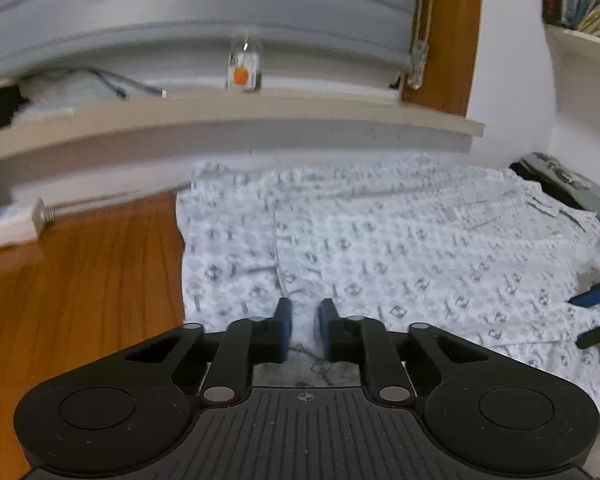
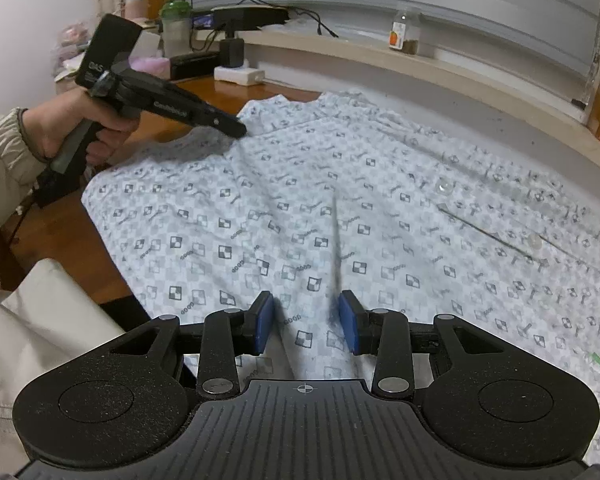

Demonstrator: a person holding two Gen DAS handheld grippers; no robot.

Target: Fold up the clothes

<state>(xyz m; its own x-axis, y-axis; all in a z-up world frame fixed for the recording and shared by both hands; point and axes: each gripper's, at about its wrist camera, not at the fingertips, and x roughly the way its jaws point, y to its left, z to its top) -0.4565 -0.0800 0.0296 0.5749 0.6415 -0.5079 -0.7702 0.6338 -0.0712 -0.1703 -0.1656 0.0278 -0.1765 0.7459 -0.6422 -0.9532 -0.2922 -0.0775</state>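
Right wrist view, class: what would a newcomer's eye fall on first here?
The patterned shirt spread across the wooden table fills the view. At the left, a hand points the left hand-held gripper at the shirt's far corner. The right hand-held gripper straddles a raised fold of cloth.

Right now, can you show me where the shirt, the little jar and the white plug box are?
shirt (image 2: 340,184): right wrist view, middle of the patterned cloth.
jar (image 2: 405,32): right wrist view, its label, on the sill.
plug box (image 2: 239,75): right wrist view, its white top.

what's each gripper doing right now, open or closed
Left gripper: open, a narrow gap between its pads, over the shirt, holding nothing.
Right gripper: open, cloth of the shirt running between its pads, not clamped.
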